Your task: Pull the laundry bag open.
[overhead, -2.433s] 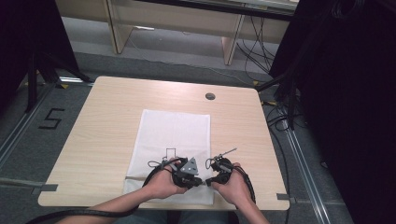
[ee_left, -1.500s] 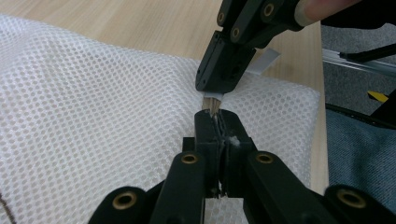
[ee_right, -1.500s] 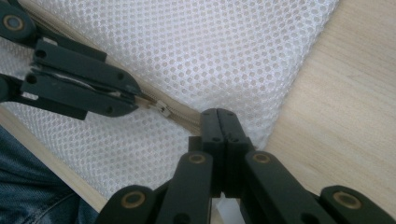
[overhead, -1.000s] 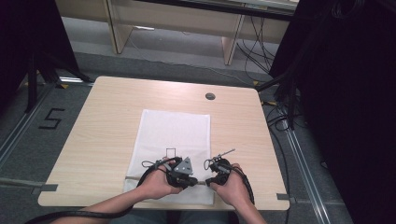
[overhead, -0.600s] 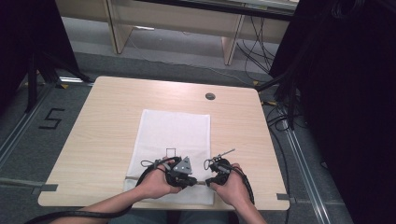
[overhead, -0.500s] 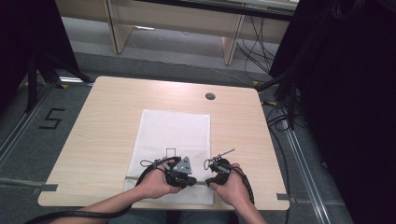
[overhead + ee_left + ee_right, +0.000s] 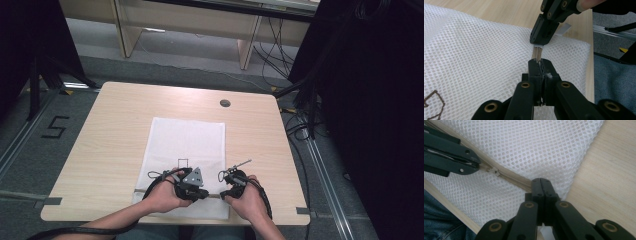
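I see the white mesh laundry bag (image 7: 184,160) lying flat on the pale wooden table (image 7: 110,135), its near edge at six o'clock almost flush with the table's front edge, with bare wood at nine and three o'clock and more toward twelve. My left gripper (image 7: 540,65) is clamped on the beige zipper strip (image 7: 509,177) along that near edge. My right gripper (image 7: 541,185), just beside it at three o'clock, is pinched shut on the same strip near the bag's corner.

Even soft light, dark surroundings, perhaps slight blur
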`<move>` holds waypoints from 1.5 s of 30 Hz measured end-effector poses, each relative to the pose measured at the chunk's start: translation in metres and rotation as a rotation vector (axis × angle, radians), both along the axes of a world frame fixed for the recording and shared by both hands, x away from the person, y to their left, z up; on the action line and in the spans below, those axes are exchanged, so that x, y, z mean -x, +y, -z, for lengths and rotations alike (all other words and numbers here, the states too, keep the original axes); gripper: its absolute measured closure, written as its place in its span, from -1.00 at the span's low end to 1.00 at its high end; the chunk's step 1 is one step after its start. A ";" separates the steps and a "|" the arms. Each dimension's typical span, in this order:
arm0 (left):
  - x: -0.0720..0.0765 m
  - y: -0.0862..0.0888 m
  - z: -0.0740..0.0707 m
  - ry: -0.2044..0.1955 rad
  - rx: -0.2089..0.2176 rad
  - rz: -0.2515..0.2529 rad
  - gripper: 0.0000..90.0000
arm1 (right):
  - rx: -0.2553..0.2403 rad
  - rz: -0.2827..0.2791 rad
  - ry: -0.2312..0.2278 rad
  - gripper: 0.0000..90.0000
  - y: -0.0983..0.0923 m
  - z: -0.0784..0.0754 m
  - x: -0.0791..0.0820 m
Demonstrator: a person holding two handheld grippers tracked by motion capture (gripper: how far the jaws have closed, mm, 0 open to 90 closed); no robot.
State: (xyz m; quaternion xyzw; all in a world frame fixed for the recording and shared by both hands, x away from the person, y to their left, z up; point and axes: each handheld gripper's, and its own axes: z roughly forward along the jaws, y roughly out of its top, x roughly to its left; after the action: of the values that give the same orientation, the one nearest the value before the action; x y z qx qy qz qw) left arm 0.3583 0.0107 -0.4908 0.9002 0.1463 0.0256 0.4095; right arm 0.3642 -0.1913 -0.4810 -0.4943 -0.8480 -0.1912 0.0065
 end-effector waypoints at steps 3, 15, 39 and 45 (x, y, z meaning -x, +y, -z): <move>0.001 0.000 0.001 0.013 0.013 -0.012 0.94 | 0.001 0.001 -0.002 1.00 0.000 0.000 0.000; 0.002 0.003 -0.002 0.007 0.006 -0.013 0.94 | 0.001 0.002 -0.001 1.00 0.001 0.000 0.001; 0.002 0.011 -0.007 0.006 -0.006 -0.016 0.94 | 0.001 0.005 -0.003 1.00 0.001 0.000 0.001; 0.002 0.012 -0.008 0.004 -0.011 -0.013 0.94 | 0.001 0.002 -0.003 1.00 0.000 0.000 0.000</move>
State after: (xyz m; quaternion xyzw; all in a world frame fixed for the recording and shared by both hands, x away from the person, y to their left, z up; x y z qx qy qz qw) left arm 0.3562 0.0230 -0.4827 0.9015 0.1527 0.0274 0.4040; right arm 0.3639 -0.1911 -0.4811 -0.4947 -0.8477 -0.1916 0.0047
